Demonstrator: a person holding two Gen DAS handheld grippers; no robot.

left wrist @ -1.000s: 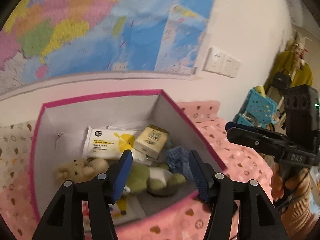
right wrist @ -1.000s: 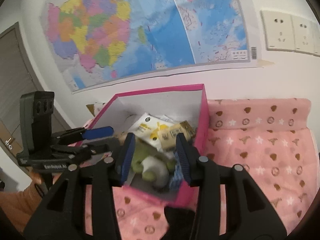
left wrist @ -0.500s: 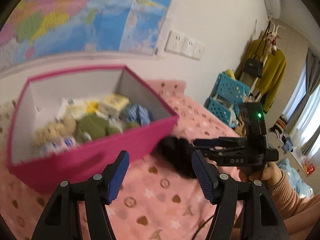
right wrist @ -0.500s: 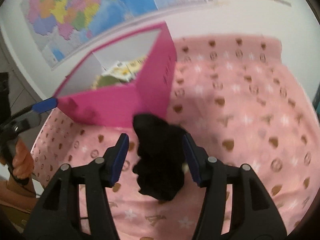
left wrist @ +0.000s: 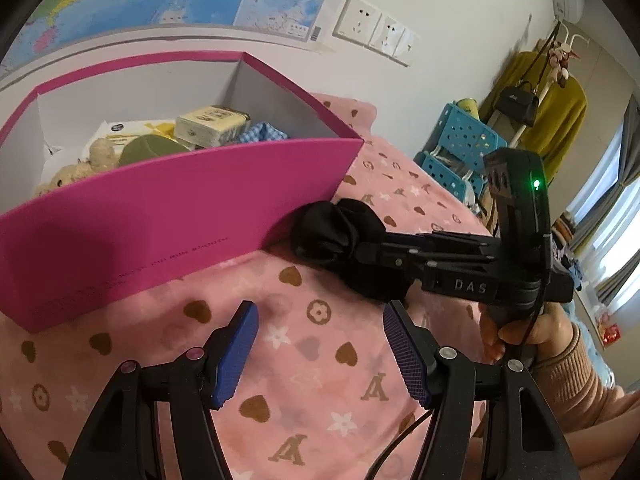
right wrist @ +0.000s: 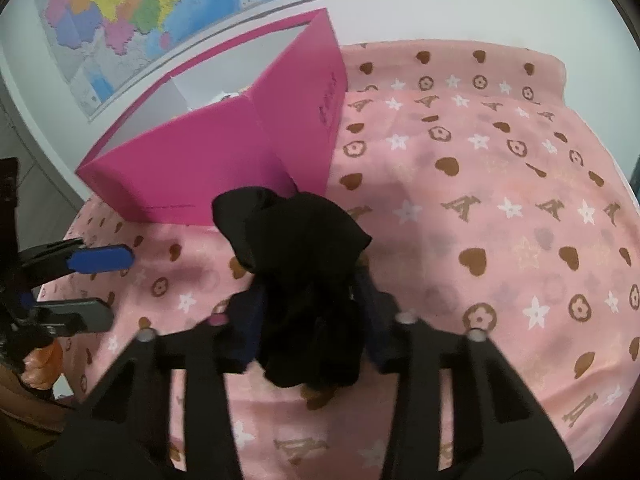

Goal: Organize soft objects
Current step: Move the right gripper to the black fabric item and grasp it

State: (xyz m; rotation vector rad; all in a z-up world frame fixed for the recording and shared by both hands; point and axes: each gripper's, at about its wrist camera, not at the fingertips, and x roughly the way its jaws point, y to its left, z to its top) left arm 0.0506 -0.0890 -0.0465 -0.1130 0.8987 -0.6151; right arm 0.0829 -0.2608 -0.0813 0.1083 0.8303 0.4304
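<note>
Left tongs [left wrist: 318,354]: blue pads spread apart, nothing between them; they hang over the pink blanket [left wrist: 304,400] in front of the box, pointing down at a slant.
Pink box [left wrist: 168,216]: open-topped, magenta outside, white inside; stands on the blanket near the wall, left of the black cloth.
Box contents: a beige plush toy [left wrist: 64,174], a green plush [left wrist: 146,150], a white wipes pack [left wrist: 120,130], a small yellow carton [left wrist: 210,130] and a blue checked cloth [left wrist: 262,132].
Black cloth [right wrist: 298,276]: crumpled dark bundle lying on the blanket just beside the box's near right corner; its far edge looks to touch the box wall.
Right tongs [right wrist: 308,320]: jaws have just been closing; both pads press against the sides of the black cloth, gripping it.
Right hand [left wrist: 516,332]: wraps the handle of the right tool, pink sleeve behind it.
Wall: a coloured map [right wrist: 132,12] above the box, white sockets [left wrist: 376,30] to its right.
Far right: blue plastic crates [left wrist: 460,148], a yellow garment [left wrist: 560,112] hanging.
</note>
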